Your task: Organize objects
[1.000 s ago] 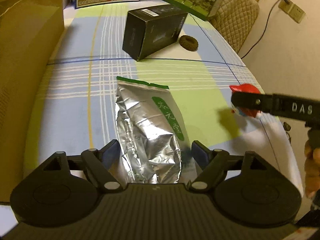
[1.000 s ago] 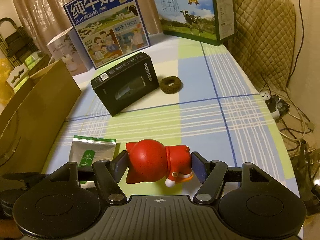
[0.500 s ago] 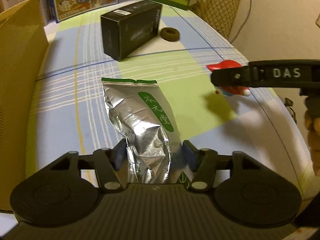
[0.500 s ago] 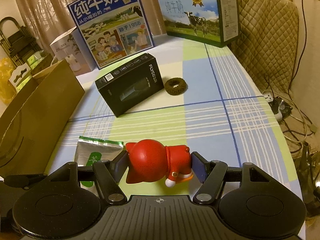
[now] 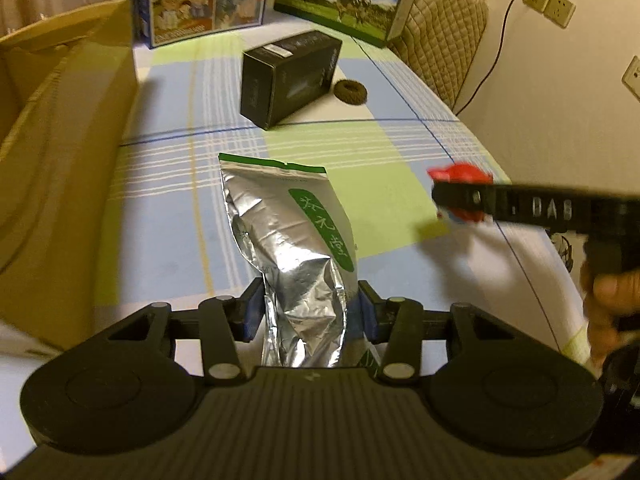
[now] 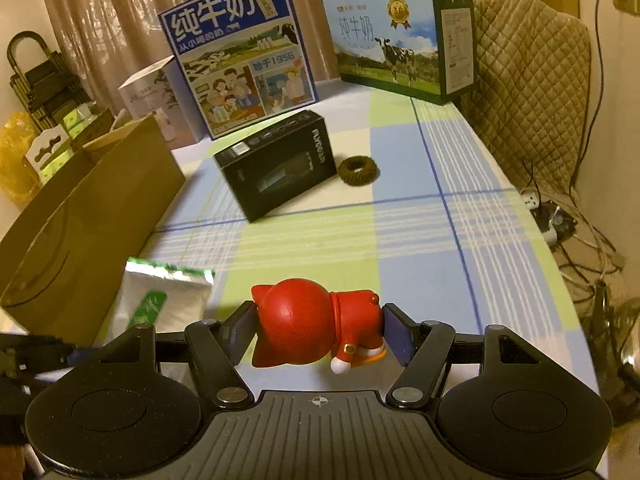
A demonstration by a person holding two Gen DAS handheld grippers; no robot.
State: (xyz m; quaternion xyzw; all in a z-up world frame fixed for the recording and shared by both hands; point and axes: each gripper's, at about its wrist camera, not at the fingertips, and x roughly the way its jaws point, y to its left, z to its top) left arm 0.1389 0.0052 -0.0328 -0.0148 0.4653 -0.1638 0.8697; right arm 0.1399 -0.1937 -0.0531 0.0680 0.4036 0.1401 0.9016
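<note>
The left tongs [image 5: 308,312] were clamped on one foil pouch [image 5: 294,240]; the right tongs [image 6: 318,330] gripped one red figurine [image 6: 308,330]. An open cardboard box [image 5: 60,160] stood left. Ahead lay one black box [image 6: 280,168], one brown ring [image 6: 357,171], then two milk cartons [image 6: 240,56].

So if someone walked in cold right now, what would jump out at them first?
Probably the red figurine, lying sideways and clamped in the right gripper above the checked tablecloth. Next, the crinkled silver foil pouch pinched in the left gripper, beside the big brown cardboard box.
</note>
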